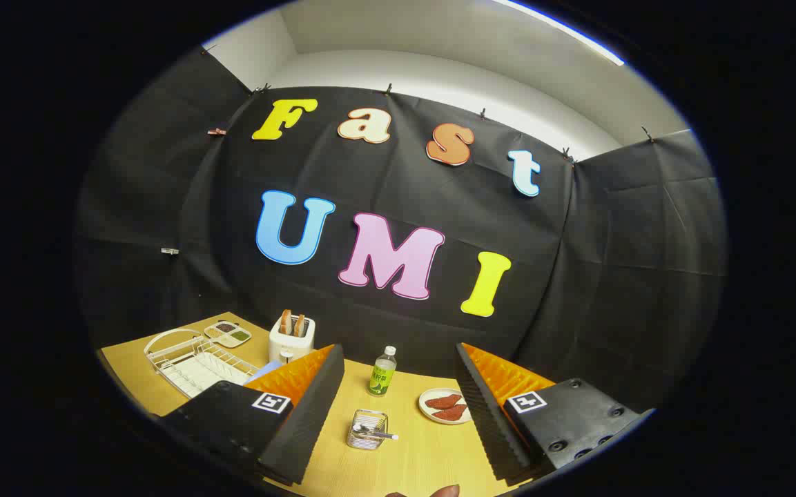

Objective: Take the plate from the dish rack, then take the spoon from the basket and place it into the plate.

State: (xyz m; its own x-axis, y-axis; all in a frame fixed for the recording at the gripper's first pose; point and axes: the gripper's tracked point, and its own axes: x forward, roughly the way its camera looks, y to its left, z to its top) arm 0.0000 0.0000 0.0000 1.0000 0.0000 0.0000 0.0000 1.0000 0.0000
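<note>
The white wire dish rack [190, 364] stands on the wooden table beyond my left finger, with a pale flat plate [197, 375] lying in it. A small wire basket [366, 429] sits on the table between my fingers, and a metal spoon [375, 433] rests in it with its handle sticking out to the right. My gripper [398, 352] hangs above the table, open wide with nothing between its orange and black fingers [301, 414].
A white toaster [292, 336] with bread slices stands behind the rack, next to a small divided tray [228, 333]. Ahead of the basket are a green-labelled bottle [382, 373] and a small plate [429, 407] carrying red pieces. A person's fingertip [440, 491] shows near the table's front edge.
</note>
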